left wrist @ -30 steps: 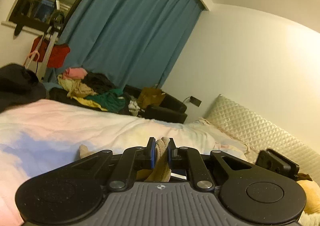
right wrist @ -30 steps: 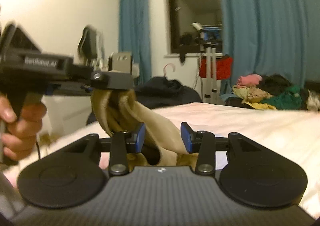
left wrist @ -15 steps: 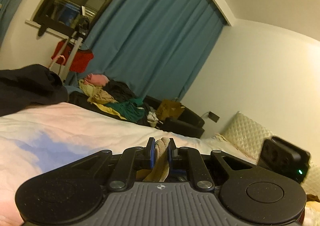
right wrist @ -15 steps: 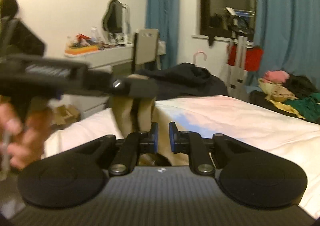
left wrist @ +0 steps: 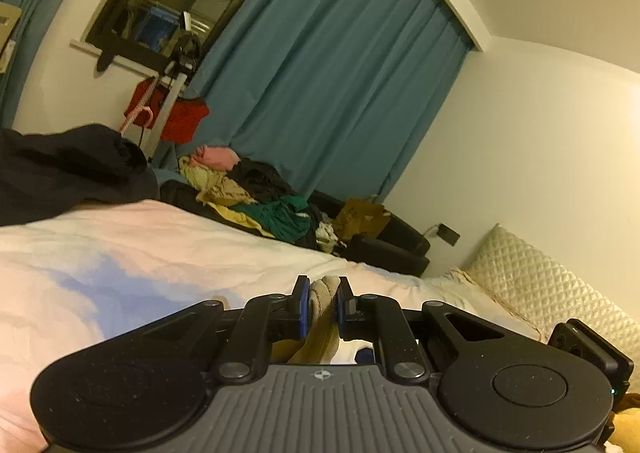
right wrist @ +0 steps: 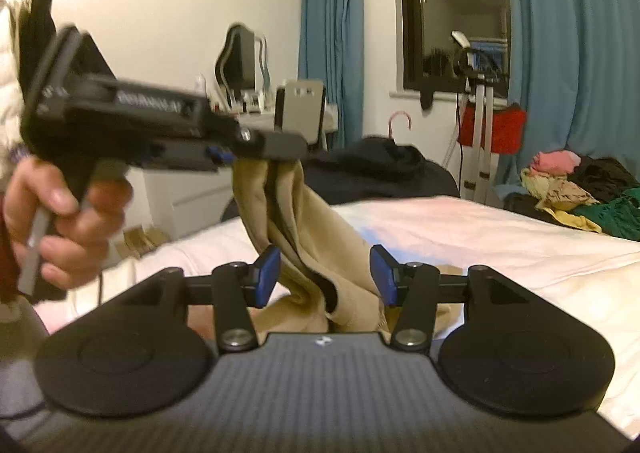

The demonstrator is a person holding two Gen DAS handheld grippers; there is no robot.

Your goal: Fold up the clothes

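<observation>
Left gripper pinches my tan garment, lifted at centre frame; right gripper has just spread open, cloth loose between its pads. I should re-grip a lower edge squarely, then pull taut. Bed below; clothes pile and curtain behind.

Right gripper jaws just swung apart after pinching nearly closed half a second back, tan garment now loose between its blue pads, untouched by them, the left wrist's outlook tipped and shifted slightly
</observation>
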